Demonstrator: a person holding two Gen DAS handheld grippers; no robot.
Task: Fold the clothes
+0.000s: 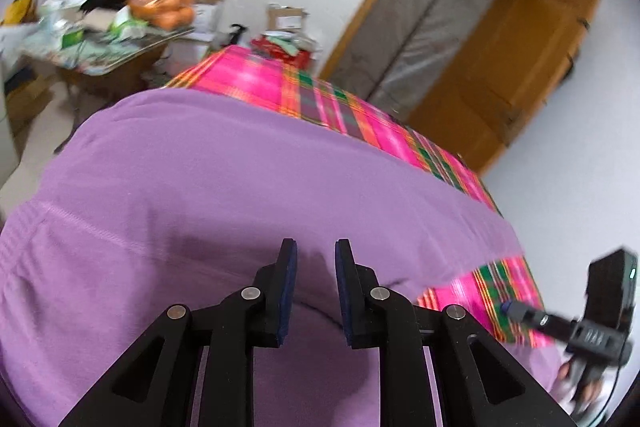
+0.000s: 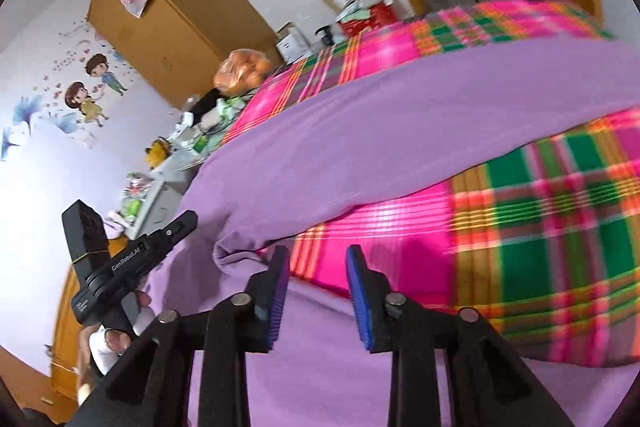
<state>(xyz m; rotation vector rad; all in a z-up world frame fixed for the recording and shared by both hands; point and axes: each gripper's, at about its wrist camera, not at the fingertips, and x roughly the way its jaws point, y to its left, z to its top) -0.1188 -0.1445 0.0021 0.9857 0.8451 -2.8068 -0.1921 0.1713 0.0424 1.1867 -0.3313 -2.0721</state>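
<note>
Lengthwise, purple garment [image 1: 248,179] lies across plaid sheet [image 1: 320,99].

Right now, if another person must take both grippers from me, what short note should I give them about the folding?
Left gripper: fingers apart, nothing between them, over the purple garment.
Right gripper: fingers apart, nothing held, over the near edge of the garment and the pink plaid bedcover.
Things: the garment lies spread on the plaid bedcover, one strip reaching across it toward the far side.
Done: garment laid out; whether any fold is made, I cannot tell.
Left: grasp an edge with each gripper, fold the garment and smooth it.
</note>
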